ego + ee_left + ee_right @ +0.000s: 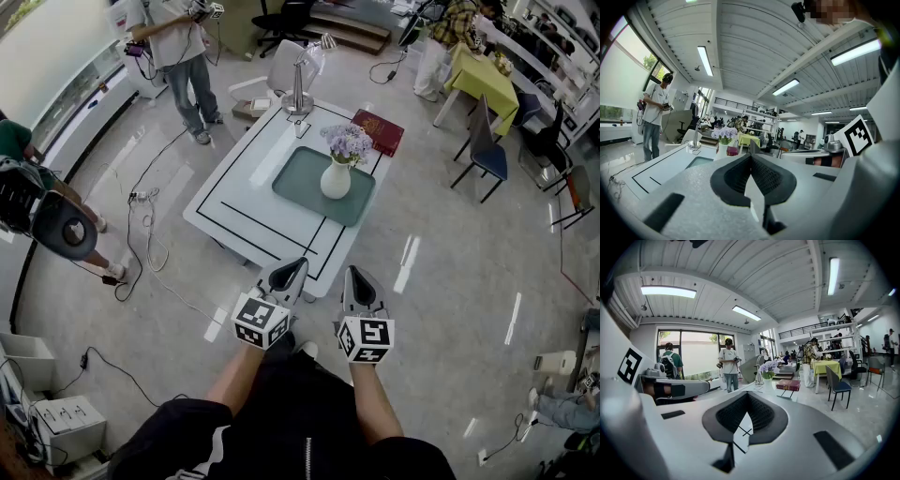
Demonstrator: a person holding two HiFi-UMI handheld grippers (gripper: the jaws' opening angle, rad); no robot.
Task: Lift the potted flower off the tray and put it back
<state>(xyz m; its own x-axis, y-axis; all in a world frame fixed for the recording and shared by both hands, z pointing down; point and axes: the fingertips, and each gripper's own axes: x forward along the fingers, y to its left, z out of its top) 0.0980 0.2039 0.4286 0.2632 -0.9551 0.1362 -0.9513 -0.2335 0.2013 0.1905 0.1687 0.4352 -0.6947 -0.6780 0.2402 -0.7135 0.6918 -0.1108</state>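
The potted flower, a white vase of purple blooms, stands upright on the green tray on the white table. Both grippers hover side by side at the table's near edge, well short of the tray. My left gripper is shut with nothing in it, and so is my right gripper. In the left gripper view the flower shows far ahead, left of the shut left gripper. The right gripper view has the flower ahead, beyond the shut right gripper.
A red book lies at the table's far corner, and a desk lamp stands at its far edge. A person stands beyond the table on the left. Cables trail on the floor left of it. Chairs stand at the right.
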